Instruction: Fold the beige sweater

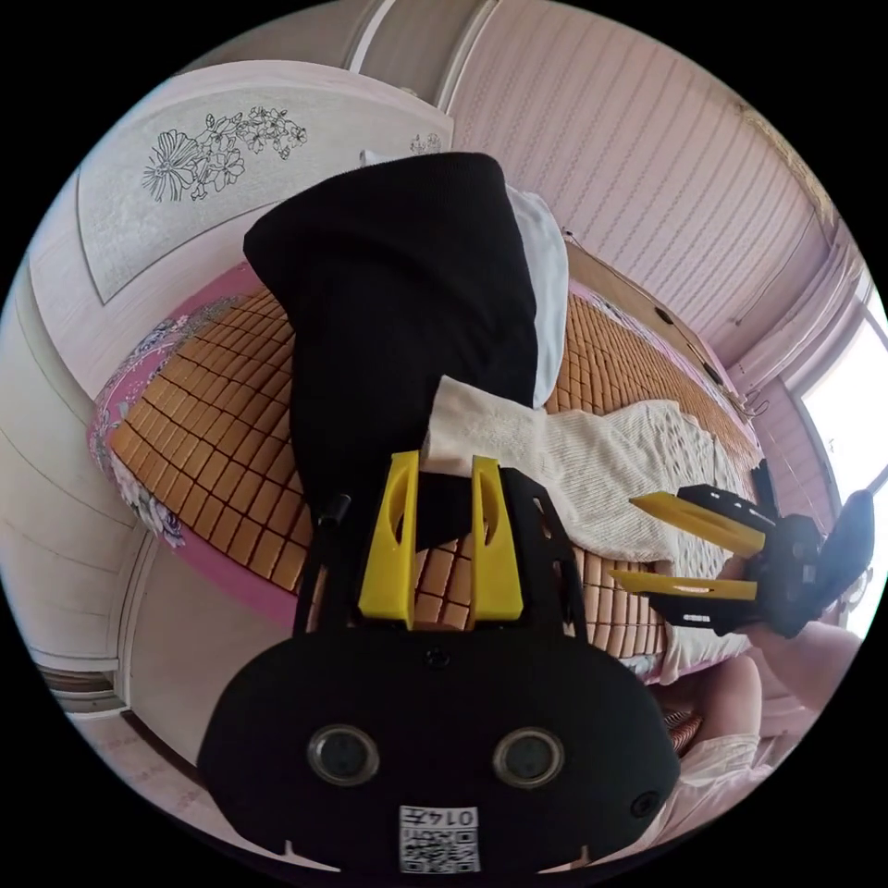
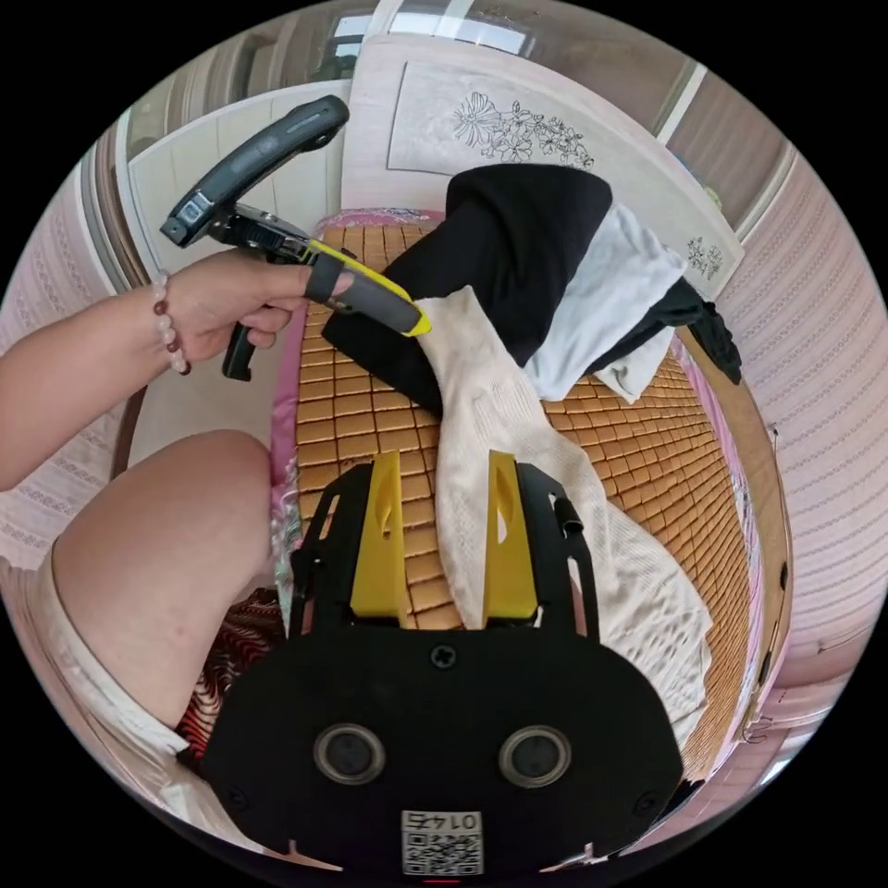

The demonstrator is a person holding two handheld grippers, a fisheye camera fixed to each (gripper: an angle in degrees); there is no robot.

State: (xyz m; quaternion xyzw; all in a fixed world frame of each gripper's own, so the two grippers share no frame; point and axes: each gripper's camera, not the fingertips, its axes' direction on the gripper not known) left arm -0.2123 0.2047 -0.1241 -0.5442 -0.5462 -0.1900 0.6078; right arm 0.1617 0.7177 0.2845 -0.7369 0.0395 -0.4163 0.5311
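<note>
Centrally, the beige sweater lay stretched along the bamboo mat of the bed, one narrow end drawn up toward the heap of dark and white clothes near the headboard. Your left gripper appeared to have that end pinched; in the left gripper view the cloth sat at the tips of its own jaws, though whether both pressed on it could not be told. Your right gripper stood with jaws spread, empty, one jaw over the sweater's edge and the other over bare mat. The same gripper showed in the left gripper view, its jaws apart, just beside the garment's wider part.

For the step judged in hand, spreading the sweater flat before folding, you would do well to take the near edge with the right gripper, then draw both ends apart evenly, keeping the knit clear of the dark pile.
</note>
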